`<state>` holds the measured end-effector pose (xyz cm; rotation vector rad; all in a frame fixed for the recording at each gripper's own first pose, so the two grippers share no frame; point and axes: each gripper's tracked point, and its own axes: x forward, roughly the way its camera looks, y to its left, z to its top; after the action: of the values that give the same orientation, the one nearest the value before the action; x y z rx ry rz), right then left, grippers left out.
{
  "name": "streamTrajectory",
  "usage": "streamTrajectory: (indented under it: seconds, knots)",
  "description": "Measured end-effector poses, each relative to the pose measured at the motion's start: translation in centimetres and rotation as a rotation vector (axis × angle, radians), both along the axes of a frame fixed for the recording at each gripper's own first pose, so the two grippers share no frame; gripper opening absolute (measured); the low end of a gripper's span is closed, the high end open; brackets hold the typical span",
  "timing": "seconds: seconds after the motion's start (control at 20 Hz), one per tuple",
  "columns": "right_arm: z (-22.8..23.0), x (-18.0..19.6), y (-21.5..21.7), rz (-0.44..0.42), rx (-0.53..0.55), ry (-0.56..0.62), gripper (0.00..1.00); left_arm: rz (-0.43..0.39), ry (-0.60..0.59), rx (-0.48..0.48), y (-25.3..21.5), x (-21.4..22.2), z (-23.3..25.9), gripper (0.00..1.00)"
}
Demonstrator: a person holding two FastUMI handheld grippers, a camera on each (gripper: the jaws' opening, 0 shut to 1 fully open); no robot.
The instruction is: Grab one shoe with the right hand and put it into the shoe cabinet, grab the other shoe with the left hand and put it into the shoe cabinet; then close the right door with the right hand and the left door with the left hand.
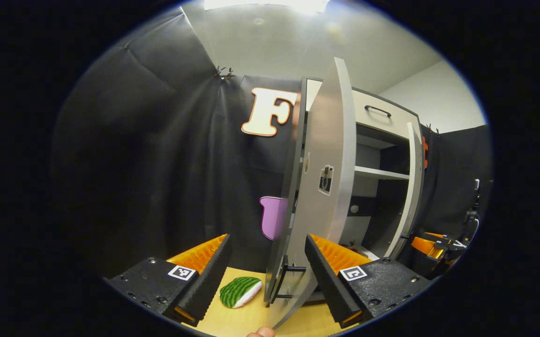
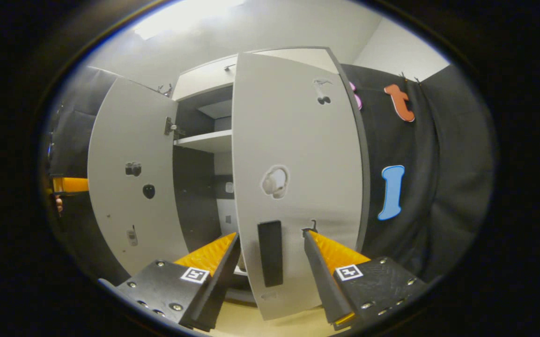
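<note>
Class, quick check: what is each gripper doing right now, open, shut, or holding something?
Left gripper: open, fingers either side of the left door edge, not pressing.
Right gripper: open, facing the right door, holding nothing.

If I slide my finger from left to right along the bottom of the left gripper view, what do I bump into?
The left gripper's left finger → green striped slipper on the wooden floor → edge of the open cabinet door with its black handle → the gripper's right finger → the other gripper, far right.

Smooth matt-grey cabinet doors (image 2: 298, 154), a light wood-grain floor (image 1: 246, 318), and matt black cloth wall (image 1: 157, 164).
</note>
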<state>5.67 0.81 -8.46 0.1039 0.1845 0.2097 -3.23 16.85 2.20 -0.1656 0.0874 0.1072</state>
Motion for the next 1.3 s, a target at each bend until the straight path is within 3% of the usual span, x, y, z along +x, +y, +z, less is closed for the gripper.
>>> streamTrajectory:
  seconds: [0.2, 0.25, 0.3, 0.4, 0.5, 0.65, 0.7, 0.75, 0.8, 0.95, 1.05, 1.1, 1.15, 1.3]
  knots:
    - [0.2, -0.1, -1.2, -0.035, 0.004, 0.009, 0.83, -0.007, -0.003, 0.003, 0.2, 1.0, -1.0, 0.95]
    - [0.2, -0.1, -1.4, -0.039, 0.007, 0.010, 0.83, -0.018, -0.005, -0.004, -0.2, 1.0, -1.0, 0.91]
    - [0.2, 0.1, -1.6, -0.042, 0.008, 0.011, 0.83, -0.029, -0.005, -0.009, -0.1, 1.0, -0.9, 0.95]
    - [0.3, 0.2, -1.8, -0.048, 0.013, 0.011, 0.80, -0.056, -0.003, -0.018, -0.5, 1.0, -1.0, 0.95]
    - [0.5, 0.3, -1.7, -0.046, 0.027, 0.013, 0.83, -0.096, -0.010, -0.026, -1.0, 1.0, -0.8, 0.95]
    - [0.8, -0.2, -2.0, -0.051, 0.032, 0.008, 0.80, -0.170, -0.011, -0.050, -3.5, 2.1, -0.9, 0.95]
    - [0.9, -0.5, -2.1, -0.055, 0.031, 0.007, 0.80, -0.194, -0.014, -0.057, -4.5, 2.7, -1.1, 0.90]
    - [1.1, -0.7, -2.3, -0.060, 0.032, 0.005, 0.83, -0.210, -0.017, -0.059, -5.6, 3.5, -1.3, 0.95]
    - [1.3, -1.0, -2.5, -0.066, 0.036, 0.003, 0.80, -0.214, -0.016, -0.047, -6.1, 4.2, -1.5, 0.95]
    - [2.0, -2.1, -3.2, -0.085, 0.044, -0.008, 0.83, -0.211, -0.033, -0.004, -6.7, 6.3, -1.6, 0.91]
    - [2.1, -2.7, -3.8, -0.099, 0.035, -0.010, 0.83, -0.235, -0.044, -0.002, -7.7, 6.7, -1.6, 0.95]
    - [2.2, -3.0, -4.0, -0.105, 0.031, -0.010, 0.83, -0.249, -0.051, -0.014, -8.4, 7.0, -1.5, 0.90]
    - [2.2, -3.2, -4.2, -0.112, 0.031, -0.010, 0.83, -0.262, -0.053, -0.032, -9.3, 7.5, -1.6, 0.95]
    - [2.5, -4.0, -4.5, -0.128, 0.045, -0.013, 0.83, -0.304, -0.063, -0.087, -11.4, 9.2, -2.2, 0.90]
